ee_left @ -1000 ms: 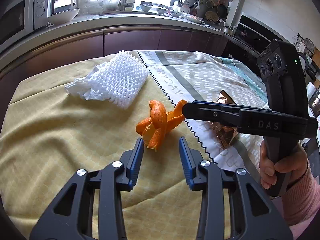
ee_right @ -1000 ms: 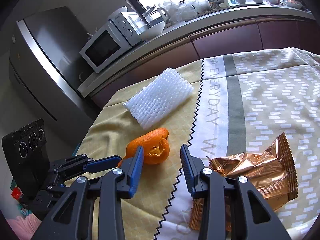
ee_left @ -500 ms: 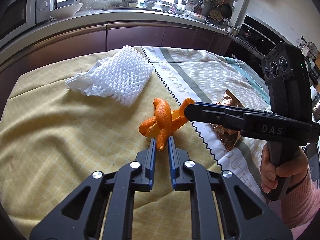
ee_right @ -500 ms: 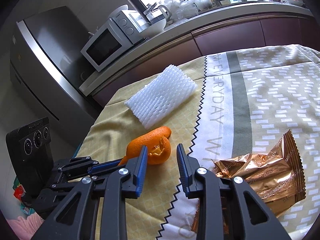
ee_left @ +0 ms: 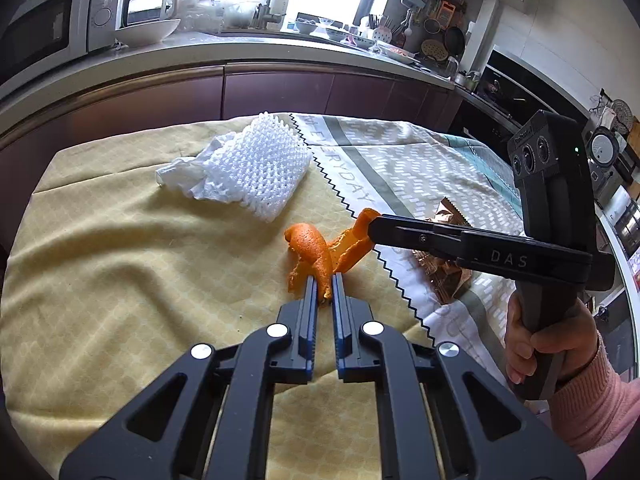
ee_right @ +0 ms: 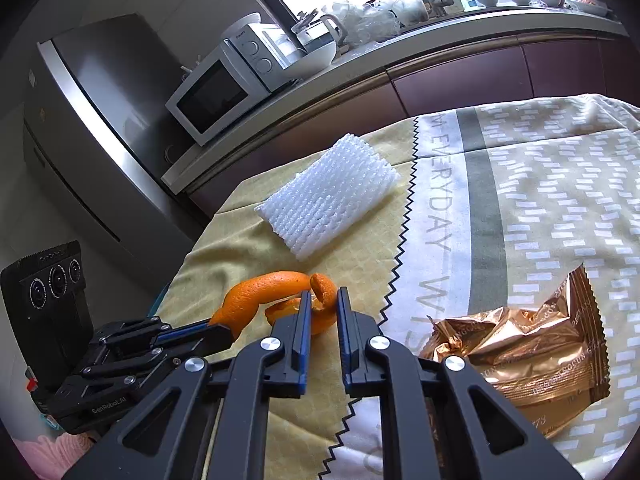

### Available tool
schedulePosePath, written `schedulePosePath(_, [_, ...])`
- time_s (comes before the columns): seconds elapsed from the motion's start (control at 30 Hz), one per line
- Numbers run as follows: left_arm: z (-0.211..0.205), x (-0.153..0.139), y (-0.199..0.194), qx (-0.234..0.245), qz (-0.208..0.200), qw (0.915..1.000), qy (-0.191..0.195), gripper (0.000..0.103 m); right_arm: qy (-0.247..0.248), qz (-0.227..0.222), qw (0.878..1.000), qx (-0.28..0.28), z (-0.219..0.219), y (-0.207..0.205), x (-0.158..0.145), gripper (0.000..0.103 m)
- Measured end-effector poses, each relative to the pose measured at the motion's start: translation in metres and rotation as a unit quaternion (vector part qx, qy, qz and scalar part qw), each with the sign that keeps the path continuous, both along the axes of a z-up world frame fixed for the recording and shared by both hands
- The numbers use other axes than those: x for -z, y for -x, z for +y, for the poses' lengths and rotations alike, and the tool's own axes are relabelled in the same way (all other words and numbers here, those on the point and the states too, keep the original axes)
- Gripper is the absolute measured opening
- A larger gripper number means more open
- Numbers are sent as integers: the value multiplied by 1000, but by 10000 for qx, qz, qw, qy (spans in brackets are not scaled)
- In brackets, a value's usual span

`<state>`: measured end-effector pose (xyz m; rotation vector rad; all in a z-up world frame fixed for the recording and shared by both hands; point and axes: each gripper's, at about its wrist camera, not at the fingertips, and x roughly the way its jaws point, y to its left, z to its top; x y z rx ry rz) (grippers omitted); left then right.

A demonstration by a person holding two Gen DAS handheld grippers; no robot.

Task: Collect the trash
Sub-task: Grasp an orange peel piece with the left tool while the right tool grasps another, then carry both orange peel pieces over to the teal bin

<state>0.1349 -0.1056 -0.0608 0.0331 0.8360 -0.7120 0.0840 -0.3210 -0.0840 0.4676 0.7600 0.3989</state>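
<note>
An orange peel [ee_left: 316, 250] lies on the yellow part of the tablecloth. My left gripper [ee_left: 324, 284] is shut on its near end. My right gripper [ee_right: 322, 300] has its blue pads close together around the peel's curled far end [ee_right: 320, 292]. In the left wrist view the right gripper [ee_left: 374, 226] comes in from the right and meets the peel. In the right wrist view the left gripper [ee_right: 224, 330] holds the peel's other end [ee_right: 256, 292]. A white foam net [ee_left: 256, 170] and a copper snack wrapper [ee_right: 532, 340] lie on the cloth.
The table is covered by a yellow and white-grey cloth [ee_left: 120, 280]. A kitchen counter [ee_left: 240, 48] with a microwave [ee_right: 224, 88] runs behind the table. A steel fridge [ee_right: 100, 120] stands at the left in the right wrist view.
Both grippers were open beside the peel a second ago. The left has closed on the peel's near end and the right has closed on the far end. The peel is stretched out between them.
</note>
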Motion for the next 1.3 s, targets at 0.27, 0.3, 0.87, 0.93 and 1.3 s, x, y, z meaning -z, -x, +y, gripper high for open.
schedulePosePath(0.27, [31,-13,12,-209,-143,9996,142,7,-19,-128,9999,-32,1,3,-10,10])
schedulePosePath(0.3, [36,-14,13,-227,-138,9995,160,7,-26,-145,9999,-45,2,4,-11,10])
schedulePosePath(0.87, [108,-24,31,-897,-239,9954,250,7,-163,-434,9975,-525,39,5,-37,10])
schedulePosePath(0.93, [117,-25,33,-974,-243,9945,284,7,-177,-455,9969,-609,45,4,-39,10])
schedulePosePath(1.3, [154,-31,47,-1351,-324,9897,346,7,-214,-463,9932,-1043,80,-9,-44,10])
